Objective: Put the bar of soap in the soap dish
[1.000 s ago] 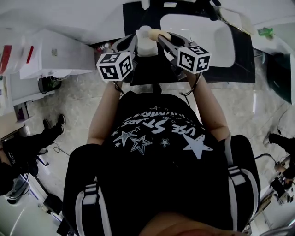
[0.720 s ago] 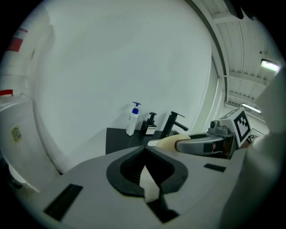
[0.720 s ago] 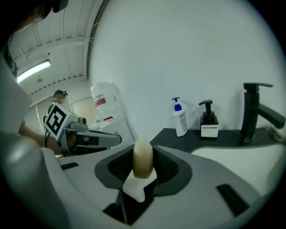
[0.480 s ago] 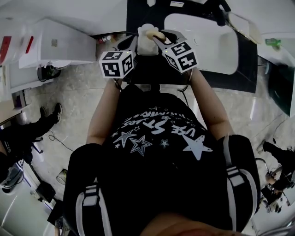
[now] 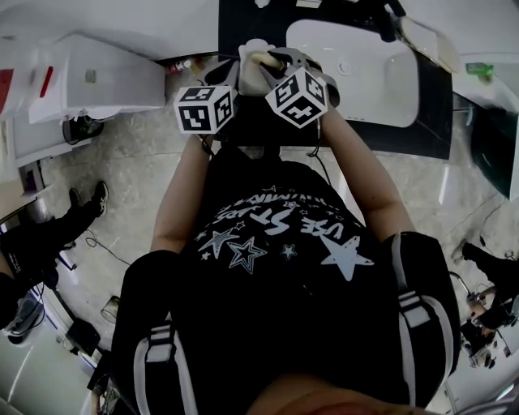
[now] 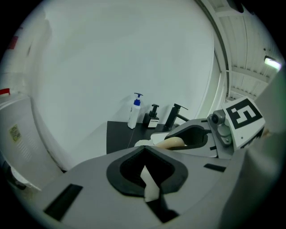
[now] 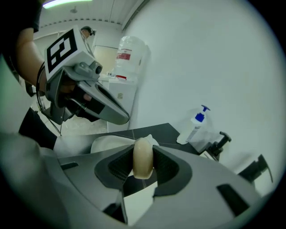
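Note:
A beige bar of soap (image 7: 143, 157) stands on end between the dark pads of my right gripper (image 7: 143, 164), which is shut on it. The white soap dish (image 7: 108, 144) lies just beyond and below the soap. My left gripper (image 6: 148, 180) is shut on a white edge of that dish (image 6: 151, 187). In the left gripper view the soap (image 6: 172, 143) shows in the right gripper (image 6: 196, 136), just over the dish. In the head view both grippers meet in front of the person, soap (image 5: 268, 58) above dish (image 5: 253, 79).
A black counter (image 5: 243, 24) carries a white basin (image 5: 357, 61). At its back stand a blue-topped pump bottle (image 6: 134, 112), a black dispenser (image 6: 153, 117) and a black tap (image 6: 175, 115). A white cabinet (image 5: 89, 85) is at the left. People's legs (image 5: 49, 235) are on the floor.
The right gripper has rolled, and its marker cube has swung left towards the left gripper. Both grippers have sunk a little, and the soap now sits closer over the dish.

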Demonstrator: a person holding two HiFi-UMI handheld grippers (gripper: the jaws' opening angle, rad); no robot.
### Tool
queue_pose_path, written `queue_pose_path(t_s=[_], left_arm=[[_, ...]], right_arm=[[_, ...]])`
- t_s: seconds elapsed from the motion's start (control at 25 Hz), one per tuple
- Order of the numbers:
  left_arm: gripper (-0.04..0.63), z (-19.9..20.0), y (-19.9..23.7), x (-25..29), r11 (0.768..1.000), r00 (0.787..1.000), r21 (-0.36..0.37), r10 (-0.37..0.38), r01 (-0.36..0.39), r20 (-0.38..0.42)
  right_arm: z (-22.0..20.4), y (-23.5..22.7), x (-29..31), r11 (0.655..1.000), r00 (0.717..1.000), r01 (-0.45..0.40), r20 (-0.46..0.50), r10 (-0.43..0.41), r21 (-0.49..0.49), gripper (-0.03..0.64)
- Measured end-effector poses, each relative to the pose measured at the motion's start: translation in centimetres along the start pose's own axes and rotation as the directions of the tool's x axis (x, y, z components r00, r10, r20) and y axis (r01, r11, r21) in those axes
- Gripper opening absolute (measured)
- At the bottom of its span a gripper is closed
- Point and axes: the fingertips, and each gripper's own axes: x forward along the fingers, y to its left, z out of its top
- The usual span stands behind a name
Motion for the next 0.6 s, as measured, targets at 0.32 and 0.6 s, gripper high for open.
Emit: queue_pose_path(t_s=[0.32,0.6], left_arm=[[0.012,-0.5,0.1,-0.2,1.000,1.000,-0.008,-0.004,0.004,-0.003],[0.012,-0.8,0.3,-0.8,1.000,1.000,-0.014,-0.005,0.005,0.002]], right_arm=[[0.1,0.5,1.2,0.970,0.992,0.049,-0.101,-0.075,-0.239,0.126],[0.3,1.3,1.6,0.946,0.986,0.045,-0.138,-0.094,-0.321,0.126]])
